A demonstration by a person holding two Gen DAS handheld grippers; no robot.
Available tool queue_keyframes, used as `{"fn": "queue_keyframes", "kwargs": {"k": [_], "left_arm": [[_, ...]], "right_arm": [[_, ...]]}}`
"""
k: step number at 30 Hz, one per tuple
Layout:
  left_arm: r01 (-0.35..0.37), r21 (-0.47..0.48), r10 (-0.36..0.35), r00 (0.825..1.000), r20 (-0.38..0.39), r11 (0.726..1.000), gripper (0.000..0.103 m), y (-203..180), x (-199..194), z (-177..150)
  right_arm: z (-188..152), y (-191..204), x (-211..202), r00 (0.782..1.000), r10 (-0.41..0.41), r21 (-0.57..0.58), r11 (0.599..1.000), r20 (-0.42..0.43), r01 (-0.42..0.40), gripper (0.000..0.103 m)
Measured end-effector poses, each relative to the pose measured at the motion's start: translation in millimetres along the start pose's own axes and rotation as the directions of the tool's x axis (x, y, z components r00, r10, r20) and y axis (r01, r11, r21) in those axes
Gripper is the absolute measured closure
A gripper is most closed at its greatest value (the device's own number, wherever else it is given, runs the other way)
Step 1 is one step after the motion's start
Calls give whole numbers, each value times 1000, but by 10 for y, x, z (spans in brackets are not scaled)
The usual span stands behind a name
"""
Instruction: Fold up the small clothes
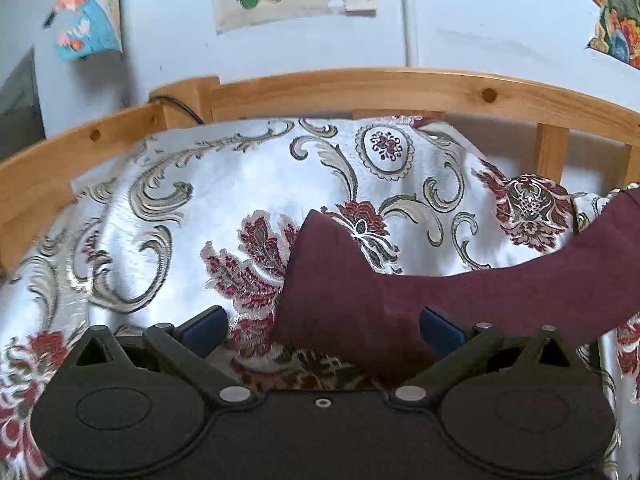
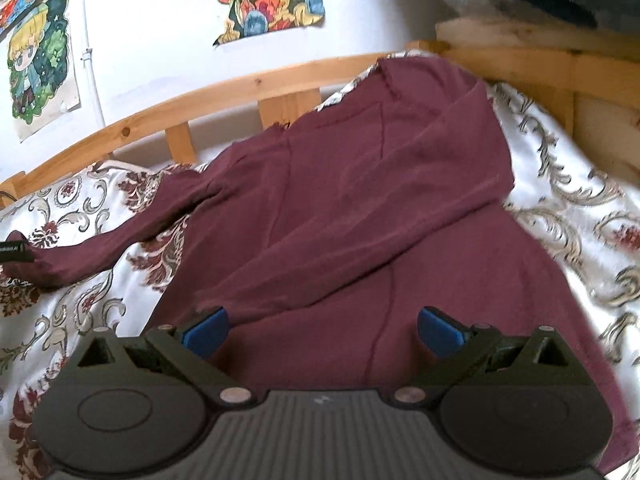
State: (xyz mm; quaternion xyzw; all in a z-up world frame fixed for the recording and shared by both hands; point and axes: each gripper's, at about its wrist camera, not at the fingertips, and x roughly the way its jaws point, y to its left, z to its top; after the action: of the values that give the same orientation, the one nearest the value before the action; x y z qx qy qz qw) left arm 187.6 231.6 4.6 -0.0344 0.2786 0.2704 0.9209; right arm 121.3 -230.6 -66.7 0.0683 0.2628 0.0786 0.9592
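A maroon long-sleeved top (image 2: 360,208) lies spread on the bed. One sleeve is folded across its body, and the other sleeve (image 2: 100,248) stretches out to the left. In the left wrist view that sleeve (image 1: 500,292) runs in from the right, and its cuff end (image 1: 324,288) lies between the jaws of my left gripper (image 1: 322,330). That gripper stands wide open, its blue pads (image 1: 206,330) clear of the cloth. My right gripper (image 2: 322,330) is also wide open, over the lower body of the top, with nothing pinched.
A silver bedspread (image 1: 224,184) with red and gold floral pattern covers the bed. A wooden bed rail (image 1: 360,88) runs along the far side against a white wall with paper pictures (image 2: 40,64). A dark tip of the other gripper (image 2: 14,254) shows at the sleeve end.
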Motion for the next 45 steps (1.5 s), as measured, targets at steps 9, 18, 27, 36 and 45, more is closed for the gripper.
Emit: {"fn": "queue_keyframes", "kwargs": {"k": [9,18,27,36,45], "left_arm": [[41,-86,-42,999,-11,995,27,203,47,-7],[34,-117,-38,999,-33,993,92,273,-9,28],[61,-140,-53,997,61,988,99,-108,-434,285],[335,108,-352,887,300,936,100,-1149,-1315,729],[580,331,-660,714,233,744,100,-2354,-1827,534]], "right_arm": [[-30,-19,30,1000,6,37,999,-22,-5,0],[-13,-50,20,1000,6,56,998,-30,-4,0],[29,-126,-40,1000,-1,87,996,-4,2,0],[63,-244,-107,1000,-9,96,995,27,7,0],[144,-650,-183,992,-105,165,982,66,93,0]]}}
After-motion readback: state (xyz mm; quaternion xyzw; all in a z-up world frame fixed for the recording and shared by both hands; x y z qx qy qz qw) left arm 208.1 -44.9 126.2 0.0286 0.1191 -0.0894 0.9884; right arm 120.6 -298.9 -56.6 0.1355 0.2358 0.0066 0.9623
